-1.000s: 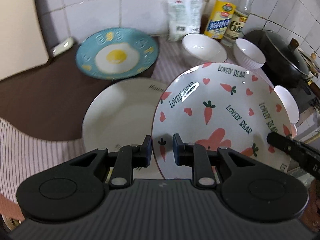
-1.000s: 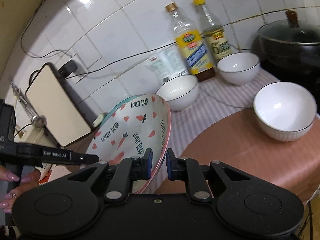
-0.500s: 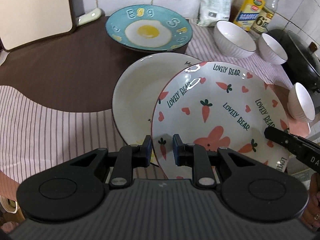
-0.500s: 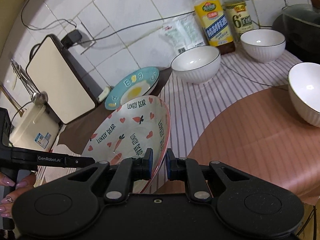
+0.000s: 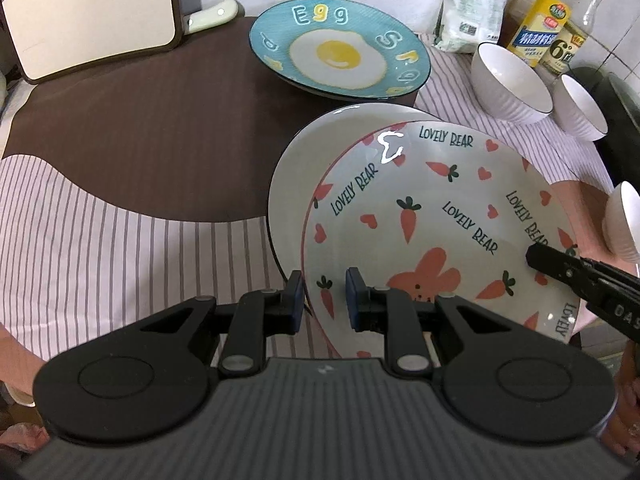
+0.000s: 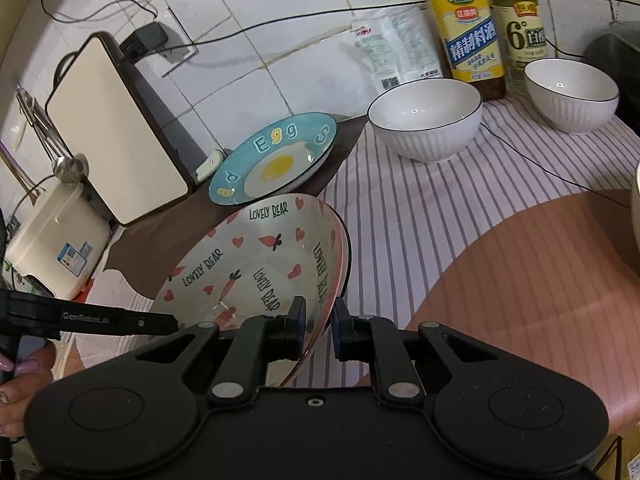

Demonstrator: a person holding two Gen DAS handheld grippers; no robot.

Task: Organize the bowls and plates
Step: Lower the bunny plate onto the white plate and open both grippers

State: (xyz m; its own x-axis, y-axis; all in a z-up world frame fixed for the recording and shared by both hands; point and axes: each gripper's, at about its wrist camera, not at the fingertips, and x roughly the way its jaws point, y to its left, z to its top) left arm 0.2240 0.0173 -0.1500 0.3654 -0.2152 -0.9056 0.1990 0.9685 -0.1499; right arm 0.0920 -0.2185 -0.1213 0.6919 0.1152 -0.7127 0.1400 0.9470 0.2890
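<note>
a: what's the biggest thing with writing on it?

b: the carrot plate (image 5: 432,220), printed "lovely bear" several times among carrots, hearts and a rabbit. it's held tilted over a plain white plate (image 5: 320,152) on the striped cloth (image 5: 120,248), empty.

a: who has it?

b: both tools. the left gripper (image 5: 322,296) is clamped on its near rim, and the right gripper (image 6: 319,322) is clamped on the opposite rim, one pad inside, one outside.

a: next?

b: the blue plate (image 5: 340,48) far behind, with a fried egg picture and the letters "egg"; more letters run round its rim, but i can't read them all. nothing on it.

a: bowls?

b: two white bowls (image 6: 426,118) (image 6: 572,94) to the far right, both empty, and the edge of a third bowl (image 5: 624,220) at the right.

a: bottles?

b: behind the bowls, against the tiled wall: a yellow-label bottle (image 6: 464,28) with chinese characters and dark liquid at its base, and a clear bottle (image 6: 518,24) marked "6°". left of them leans a white packet (image 6: 384,54), print too small to read.

a: anything smaller?

b: "genrobot.ai" along the left tool's finger in the right wrist view.
</note>
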